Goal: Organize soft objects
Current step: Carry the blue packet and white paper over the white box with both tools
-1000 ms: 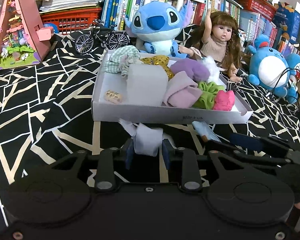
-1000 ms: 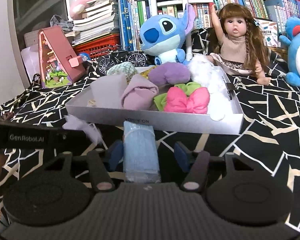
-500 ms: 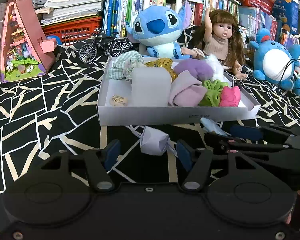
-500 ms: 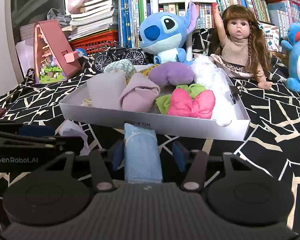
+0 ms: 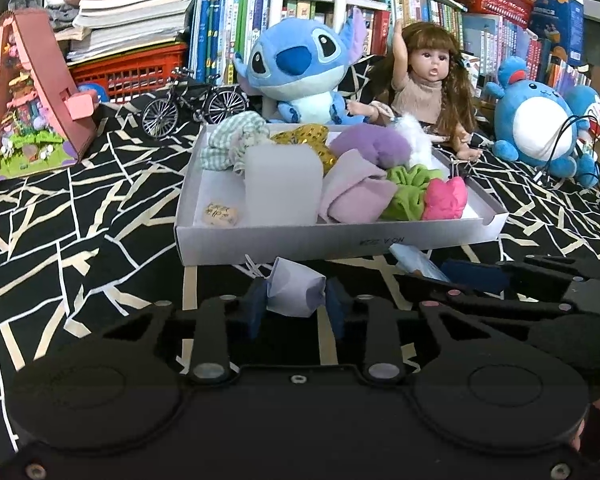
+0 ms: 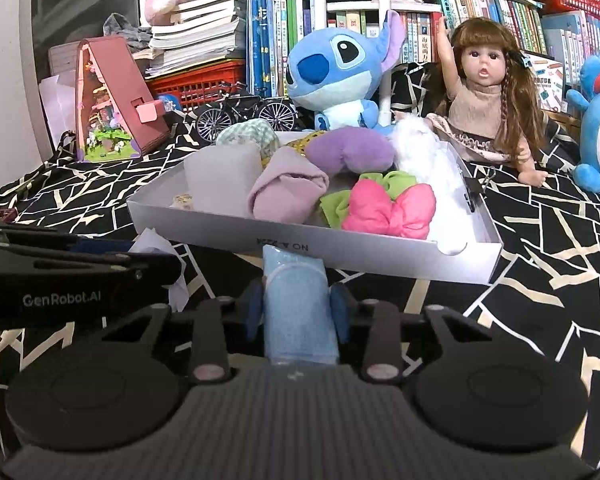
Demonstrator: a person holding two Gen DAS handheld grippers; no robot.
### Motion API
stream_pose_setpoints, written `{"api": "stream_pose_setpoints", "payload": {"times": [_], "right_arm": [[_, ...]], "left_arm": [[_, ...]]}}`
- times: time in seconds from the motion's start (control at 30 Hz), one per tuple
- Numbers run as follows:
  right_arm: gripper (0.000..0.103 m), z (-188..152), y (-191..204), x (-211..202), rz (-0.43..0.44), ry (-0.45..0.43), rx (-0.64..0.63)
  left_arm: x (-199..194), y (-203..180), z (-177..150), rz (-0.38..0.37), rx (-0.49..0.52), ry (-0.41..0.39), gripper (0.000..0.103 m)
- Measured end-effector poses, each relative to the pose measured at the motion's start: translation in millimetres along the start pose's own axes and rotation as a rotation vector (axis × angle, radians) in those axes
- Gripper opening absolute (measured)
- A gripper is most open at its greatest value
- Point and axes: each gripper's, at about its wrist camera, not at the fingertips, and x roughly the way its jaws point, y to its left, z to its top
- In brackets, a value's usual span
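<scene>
A: Start nearest the white tray (image 5: 332,240). What does each gripper have?

B: The left gripper (image 5: 296,300) has its jaws drawn in on a pale lilac cloth bundle (image 5: 296,292); the pads press it on both sides, just short of the tray's near wall. The right gripper (image 6: 298,308) is closed around a light blue rolled towel (image 6: 298,312). Its jaws touch the roll's sides, and the roll's long axis runs straight ahead toward the tray.

A: So which way does the tray lie from them?

B: Directly forward of both. In the right wrist view, the towel's far end looks to be at or almost at the near wall, below the printed label. The left gripper sits to the left of the right one, facing the tray's left half.

A: Which is nearer?

B: I'd judge them about level. The right may be a shade closer, since the towel's tip overlaps the wall.

A: And inside the tray?

B: The front left holds a small printed pebble-like piece (image 5: 219,214) and bare floor. A pink bow (image 6: 388,210) and a green scrunchie (image 5: 406,190) crowd the right. Probably each bundle must rise over the wall, and the left has the freer landing spot.
</scene>
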Motion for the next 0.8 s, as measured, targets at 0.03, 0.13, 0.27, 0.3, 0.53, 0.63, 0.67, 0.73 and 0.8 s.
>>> {"api": "stream_pose_setpoints", "payload": {"times": [0.03, 0.13, 0.27, 0.3, 0.53, 0.63, 0.67, 0.73, 0.8], "right_arm": [[0.042, 0, 0, -1, 0.000, -0.003, 0.002], [0.042, 2, -1, -6, 0.000, -0.017, 0.008], [0.042, 7, -2, -13, -0.004, -0.040, 0.007], [0.042, 9, -3, -14, -0.006, -0.046, 0.007], [0.042, 22, -11, -22, -0.030, -0.089, 0.013], [0.042, 28, -15, -24, -0.043, -0.106, 0.014], [0.042, 31, -16, -24, -0.047, -0.111, 0.015], [0.042, 36, -19, -25, -0.057, -0.123, 0.013], [0.042, 40, -22, -26, -0.066, -0.133, 0.010]], "left_arm": [[-1, -1, 1, -0.002, 0.003, -0.004, 0.030], [-6, -1, 3, -0.010, 0.004, -0.014, 0.030], [-13, -3, 9, -0.017, 0.009, -0.039, 0.030], [-15, -4, 11, -0.018, 0.011, -0.044, 0.030], [-18, -3, 24, -0.013, 0.010, -0.073, 0.030], [-18, -2, 30, -0.012, 0.004, -0.084, 0.030], [-18, -2, 33, -0.013, 0.004, -0.088, 0.030], [-17, -1, 38, -0.009, 0.004, -0.098, 0.030], [-16, -1, 43, -0.005, 0.003, -0.105, 0.030]]}}
